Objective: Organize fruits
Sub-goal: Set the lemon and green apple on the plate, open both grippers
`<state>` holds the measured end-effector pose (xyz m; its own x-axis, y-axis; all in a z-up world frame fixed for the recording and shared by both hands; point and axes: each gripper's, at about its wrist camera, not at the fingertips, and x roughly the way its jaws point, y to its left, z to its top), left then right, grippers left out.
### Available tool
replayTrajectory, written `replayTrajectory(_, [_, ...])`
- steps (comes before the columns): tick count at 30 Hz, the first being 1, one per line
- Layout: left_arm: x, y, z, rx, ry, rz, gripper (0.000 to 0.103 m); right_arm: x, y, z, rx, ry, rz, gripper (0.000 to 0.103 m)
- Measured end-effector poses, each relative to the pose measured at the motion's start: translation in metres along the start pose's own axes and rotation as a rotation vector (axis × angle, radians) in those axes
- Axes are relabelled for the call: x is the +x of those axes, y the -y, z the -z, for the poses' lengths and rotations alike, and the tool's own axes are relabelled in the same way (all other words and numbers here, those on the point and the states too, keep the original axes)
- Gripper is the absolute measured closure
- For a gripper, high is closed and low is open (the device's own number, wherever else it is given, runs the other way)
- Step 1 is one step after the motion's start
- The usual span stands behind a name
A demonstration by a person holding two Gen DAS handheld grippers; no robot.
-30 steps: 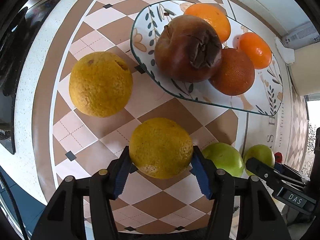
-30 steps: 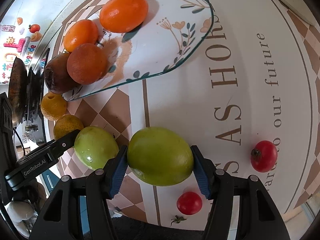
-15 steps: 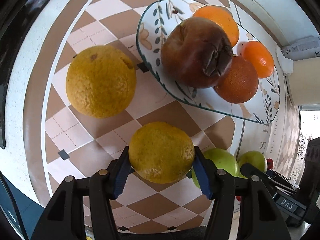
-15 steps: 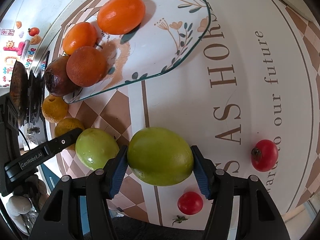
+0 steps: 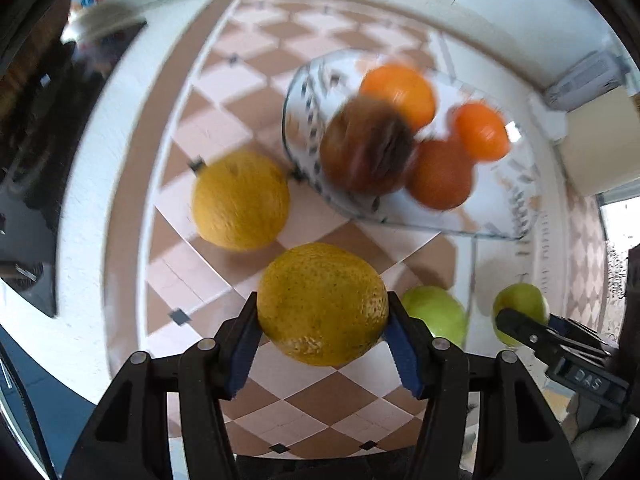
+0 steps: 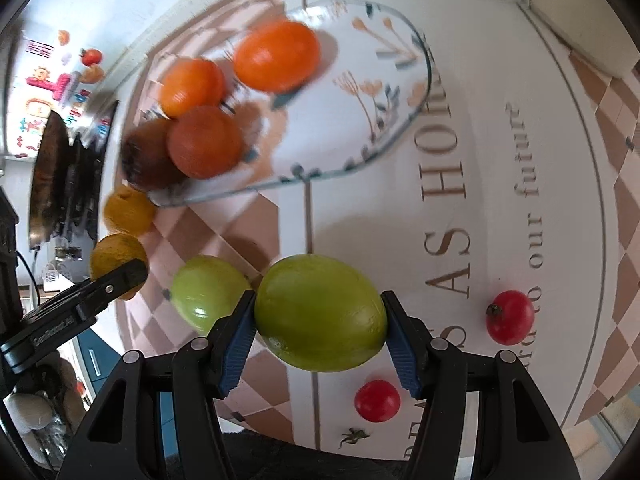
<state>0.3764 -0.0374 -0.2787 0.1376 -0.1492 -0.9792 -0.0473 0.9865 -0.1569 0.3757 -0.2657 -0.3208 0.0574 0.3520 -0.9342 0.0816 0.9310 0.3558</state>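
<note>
My left gripper (image 5: 322, 320) is shut on a yellow orange (image 5: 322, 302) and holds it above the checked cloth. My right gripper (image 6: 320, 328) is shut on a green fruit (image 6: 320, 312), also lifted. A second yellow orange (image 5: 240, 200) lies left of the glass plate (image 5: 500, 216). The plate holds two orange fruits (image 5: 398, 94), a darker orange (image 5: 438, 174) and a brown fruit (image 5: 366, 150). A second green fruit (image 6: 206, 292) lies on the cloth between the grippers. The view is motion-blurred.
Two red tomatoes (image 6: 510, 316) (image 6: 377, 400) lie on the white lettered part of the cloth at the right. A black stove (image 6: 60, 184) sits at the far left. A beige box (image 5: 596, 144) stands behind the plate.
Both grippers have risen and pulled back with their fruit; the plate and the loose fruit look smaller and farther. The yellow orange has left the cloth.
</note>
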Motion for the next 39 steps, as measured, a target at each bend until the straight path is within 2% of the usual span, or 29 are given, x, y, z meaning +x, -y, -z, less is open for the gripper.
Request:
replayTrajectory(6, [-0.057,0.009,-0.036,0.028,0.112,0.063,0.047,-0.032,-0.011,-0.031,0.008,0.091,-0.046,0.04])
replayTrajectory(10, [-0.067,0.006,-0.082,0.053,0.138,0.052,0.047,-0.032,-0.011,-0.061,0.019,0.115,-0.039,0.04])
replayTrajectory(14, [-0.038,0.002,-0.121,0.08,0.07,0.015,0.047,-0.014,-0.009,-0.088,0.029,0.086,-0.025,0.04])
replayTrajectory(16, [-0.012,-0.006,-0.137,0.062,-0.007,0.018,0.047,-0.004,-0.009,-0.097,0.026,0.069,-0.013,0.04])
replayTrajectory(21, [0.027,-0.011,-0.15,0.038,-0.133,0.024,0.047,0.016,-0.015,-0.104,0.033,0.035,-0.018,0.04])
replayTrajectory(27, [0.047,-0.005,-0.152,0.032,-0.204,0.041,0.046,0.027,-0.02,-0.108,0.035,0.013,-0.019,0.039])
replayTrajectory(29, [0.046,-0.006,-0.151,0.014,-0.201,0.046,0.046,0.025,-0.018,-0.108,0.041,0.013,-0.015,0.039])
replayTrajectory(30, [0.047,-0.007,-0.151,0.014,-0.207,0.044,0.046,0.023,-0.018,-0.108,0.045,0.015,-0.02,0.037])
replayTrajectory(32, [0.047,-0.008,-0.151,0.005,-0.216,0.043,0.046,0.019,-0.016,-0.108,0.054,0.016,-0.025,0.026])
replayTrajectory(33, [0.046,-0.009,-0.151,0.0,-0.215,0.047,0.046,0.016,-0.016,-0.108,0.054,0.019,-0.024,0.024])
replayTrajectory(34, [0.044,-0.01,-0.151,-0.008,-0.208,0.052,0.044,0.014,-0.017,-0.108,0.053,0.023,-0.019,0.024])
replayTrajectory(37, [0.037,-0.016,-0.154,-0.021,-0.188,0.064,0.021,0.008,-0.02,-0.107,0.047,0.026,-0.003,0.016])
replayTrajectory(39, [0.03,-0.017,-0.154,-0.028,-0.177,0.068,0.017,0.003,-0.02,-0.103,0.042,0.034,0.015,0.013])
